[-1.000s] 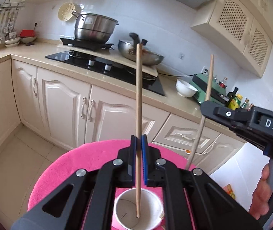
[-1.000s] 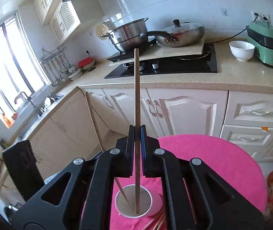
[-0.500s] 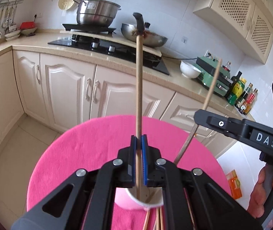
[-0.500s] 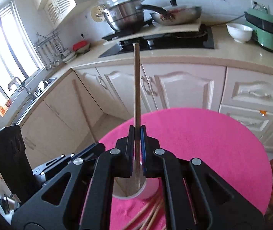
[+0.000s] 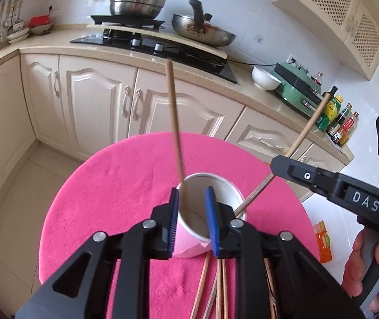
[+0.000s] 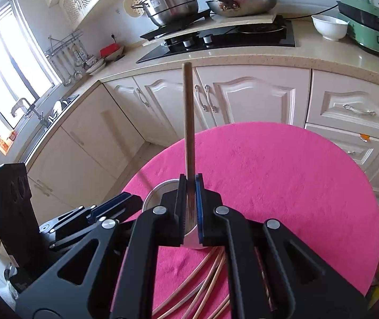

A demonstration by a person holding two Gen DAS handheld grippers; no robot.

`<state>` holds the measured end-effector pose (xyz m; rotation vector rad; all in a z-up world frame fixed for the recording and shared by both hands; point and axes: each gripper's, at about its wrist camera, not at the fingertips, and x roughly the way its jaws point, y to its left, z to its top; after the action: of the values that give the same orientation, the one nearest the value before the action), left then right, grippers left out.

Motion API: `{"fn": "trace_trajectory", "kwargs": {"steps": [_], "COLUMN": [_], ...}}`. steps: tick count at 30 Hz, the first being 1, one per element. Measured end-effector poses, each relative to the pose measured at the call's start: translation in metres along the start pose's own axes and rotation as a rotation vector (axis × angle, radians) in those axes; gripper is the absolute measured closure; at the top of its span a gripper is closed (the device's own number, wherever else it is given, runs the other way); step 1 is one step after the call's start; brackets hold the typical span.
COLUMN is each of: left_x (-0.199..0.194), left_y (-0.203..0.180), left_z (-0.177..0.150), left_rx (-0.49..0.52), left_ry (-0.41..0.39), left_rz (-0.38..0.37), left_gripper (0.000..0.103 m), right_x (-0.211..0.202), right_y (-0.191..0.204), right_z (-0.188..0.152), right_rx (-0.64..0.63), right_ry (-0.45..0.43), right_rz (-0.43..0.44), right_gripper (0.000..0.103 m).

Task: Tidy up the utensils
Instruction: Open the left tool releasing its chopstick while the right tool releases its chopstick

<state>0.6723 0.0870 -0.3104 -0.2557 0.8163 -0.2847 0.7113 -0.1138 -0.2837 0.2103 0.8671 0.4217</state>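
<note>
The left gripper hangs with jaws apart over the cup, where one chopstick leans. The right gripper has its jaws clamped on a second chopstick.

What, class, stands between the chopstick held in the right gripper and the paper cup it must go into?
Nothing visible blocks it. The right gripper grips its chopstick just above the paper cup. The other chopstick leans inside against the rim, leaving most of the mouth open. The left gripper sits open beside the cup.
</note>
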Motion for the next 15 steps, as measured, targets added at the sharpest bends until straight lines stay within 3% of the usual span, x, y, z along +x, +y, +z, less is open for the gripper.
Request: {"fn": "trace_trajectory", "kwargs": {"steps": [4,6,8,12,15], "left_x": [-0.012,-0.016,-0.019,-0.017,-0.005], "left_y": [0.004,0.006,0.008,0.006,0.003], "left_z": [-0.007,-0.011,-0.016,-0.031,-0.047], "left_rx": [-0.010,-0.016,-0.022,-0.017,0.012], "left_ry": [0.011,0.027,0.041,0.102,0.208], "left_rz": [0.008,0.007,0.011,0.007,0.008], "left_gripper": [0.078,0.077,0.077,0.077,0.077], "right_x": [-0.009,-0.016,-0.025,-0.044,-0.051], "right_y": [-0.003,-0.005,-0.009,-0.021,-0.036], "right_z": [-0.002,-0.003,-0.005,-0.008,-0.019], "right_rx": [0.010,0.012,0.018,0.035,0.031], "right_ry": [0.001,-0.008,-0.022,-0.045,-0.018], "right_rz": [-0.004,-0.006,-0.007,-0.020,-0.080], "right_gripper": [0.089,0.078,0.059,0.059,0.059]}}
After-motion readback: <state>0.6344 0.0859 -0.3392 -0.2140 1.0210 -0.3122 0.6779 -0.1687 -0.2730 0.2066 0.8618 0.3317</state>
